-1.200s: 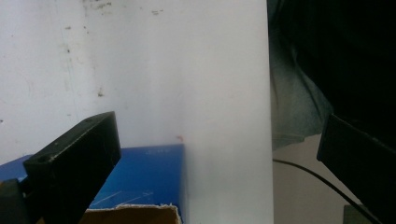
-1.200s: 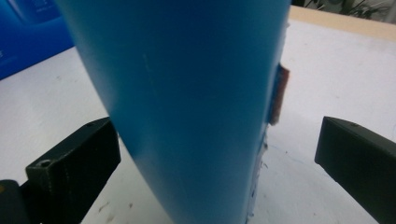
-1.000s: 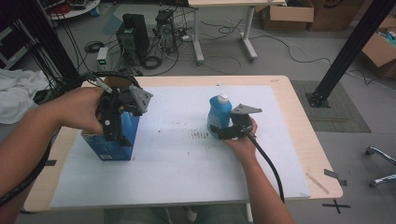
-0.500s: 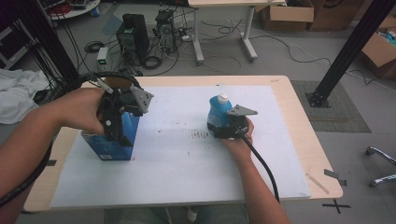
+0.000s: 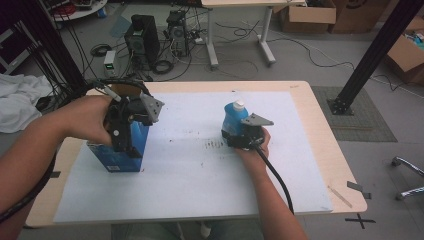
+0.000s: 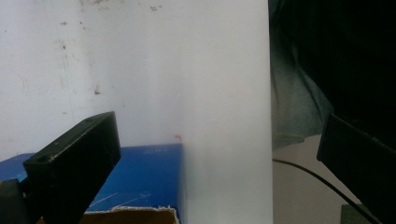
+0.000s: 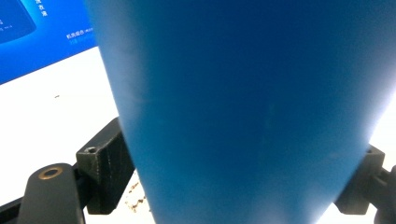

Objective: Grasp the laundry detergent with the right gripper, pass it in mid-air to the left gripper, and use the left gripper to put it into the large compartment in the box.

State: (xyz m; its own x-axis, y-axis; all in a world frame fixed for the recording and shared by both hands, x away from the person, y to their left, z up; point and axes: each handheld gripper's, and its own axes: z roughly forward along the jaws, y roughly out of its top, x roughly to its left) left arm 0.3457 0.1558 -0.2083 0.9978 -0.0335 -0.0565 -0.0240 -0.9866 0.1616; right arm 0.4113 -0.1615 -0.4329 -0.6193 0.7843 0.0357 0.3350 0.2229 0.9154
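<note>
An open-topped blue carton (image 5: 120, 155) stands on the left of the white mat (image 5: 200, 175). My left gripper (image 5: 124, 142) hangs over its top, pointing down. In the left gripper view its jaws are wide apart, so the left gripper (image 6: 217, 128) is open, with the carton's blue face (image 6: 140, 177) and brown flap edge low between them. A blue bottle (image 5: 234, 116) with a white cap stands right of centre. My right gripper (image 5: 235, 137) is shut on the bottle (image 7: 243, 107) near its base, both jaws pressed to its sides. The carton (image 7: 37, 32) shows beyond it.
The mat covers most of the wooden table (image 5: 330, 150). A black slanted post (image 5: 375, 55) rises past the right rear corner. Computer towers (image 5: 142, 35) and cables sit on the floor behind, and white cloth (image 5: 20, 102) lies to the left.
My right gripper, with the bottle in it, has shifted slightly to the left. The left hand and its gripper have stayed over the carton.
</note>
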